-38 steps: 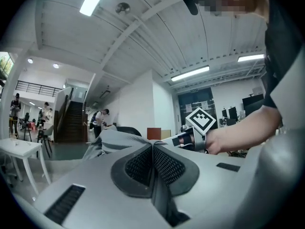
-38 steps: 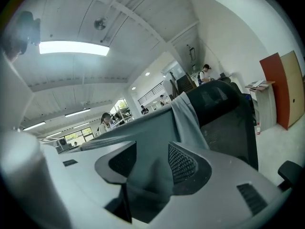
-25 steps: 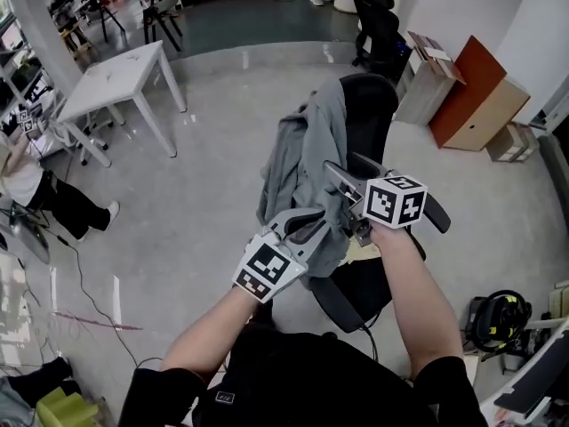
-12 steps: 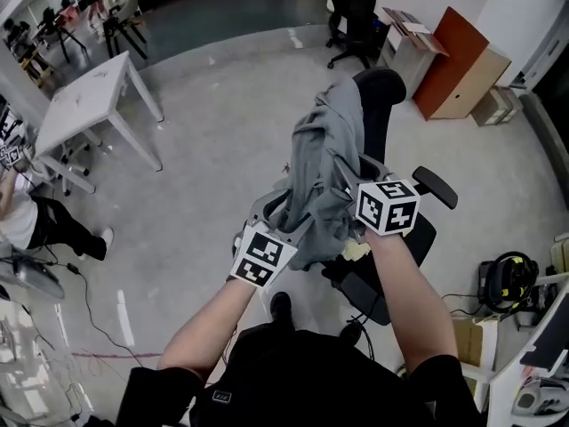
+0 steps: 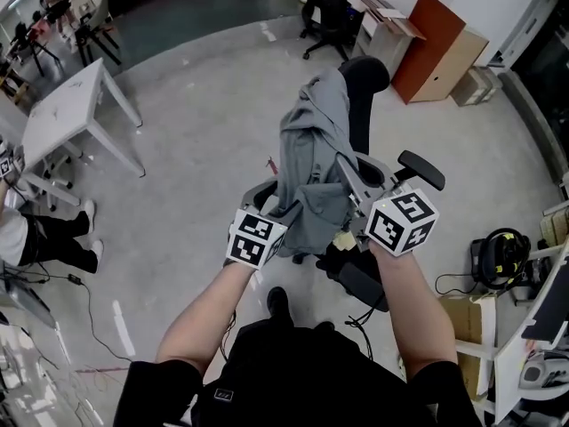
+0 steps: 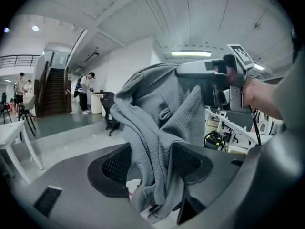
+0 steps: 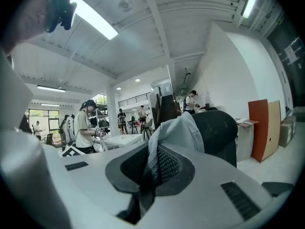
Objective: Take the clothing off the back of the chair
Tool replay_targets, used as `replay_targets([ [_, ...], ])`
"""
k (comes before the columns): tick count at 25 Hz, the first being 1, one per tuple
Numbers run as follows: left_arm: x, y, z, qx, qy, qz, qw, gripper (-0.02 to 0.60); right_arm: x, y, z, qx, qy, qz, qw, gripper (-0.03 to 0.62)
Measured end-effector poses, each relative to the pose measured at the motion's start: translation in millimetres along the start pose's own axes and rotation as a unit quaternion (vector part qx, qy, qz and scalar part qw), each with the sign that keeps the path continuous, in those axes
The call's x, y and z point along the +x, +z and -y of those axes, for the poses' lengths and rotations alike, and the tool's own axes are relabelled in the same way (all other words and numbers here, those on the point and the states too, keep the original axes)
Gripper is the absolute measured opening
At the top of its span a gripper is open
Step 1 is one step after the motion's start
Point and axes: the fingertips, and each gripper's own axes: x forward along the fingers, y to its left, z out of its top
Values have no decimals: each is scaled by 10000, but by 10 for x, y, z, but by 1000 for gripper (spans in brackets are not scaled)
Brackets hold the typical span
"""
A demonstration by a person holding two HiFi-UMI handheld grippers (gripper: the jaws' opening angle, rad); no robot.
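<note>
step in hand: taking hold of the cloth; lift not yet made.

the grey garment (image 5: 311, 154) hangs draped over the back of the black chair (image 5: 364, 76) at the centre of the head view. its top is beside the headrest and its lower part is bunched at lower centre, between the two grippers.

right gripper (image 7: 153, 168): jaws have just been closing and now stand pressed together on a fold of the grey cloth. the fold runs up out of the pads at centre frame of the right gripper view, with the headrest behind it to the right.

left gripper (image 6: 151, 163): jaws have just been opening and now stand spread. a thick hanging fold of the garment lies between the pads at lower centre of the left gripper view, and the pads do not appear to press it. only one side has hold.

judgement: task is early, the cloth is fully on the chair back. the next move calls for the left jaws to come together on the fold between them. both hands then need to raise the cloth up and over the headrest so it clears rather than drags. a loose part may catch on the headrest.
</note>
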Motion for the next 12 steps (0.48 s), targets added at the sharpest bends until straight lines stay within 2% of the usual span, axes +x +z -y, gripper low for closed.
replay_targets([
  [3,-55,-36,107,-122,91,43,9999,270,-51,75,-248,-379,272,-4,9989,29],
  [8,-187,-158,279,-231,334,79,9991,221,-63,-58,-901,-959,1122,-293,9886,28],
  [12,-299,-211,450,-381,402,163,9983,221,-284,-66,-1158,-559,1564,-142,9860,28],
])
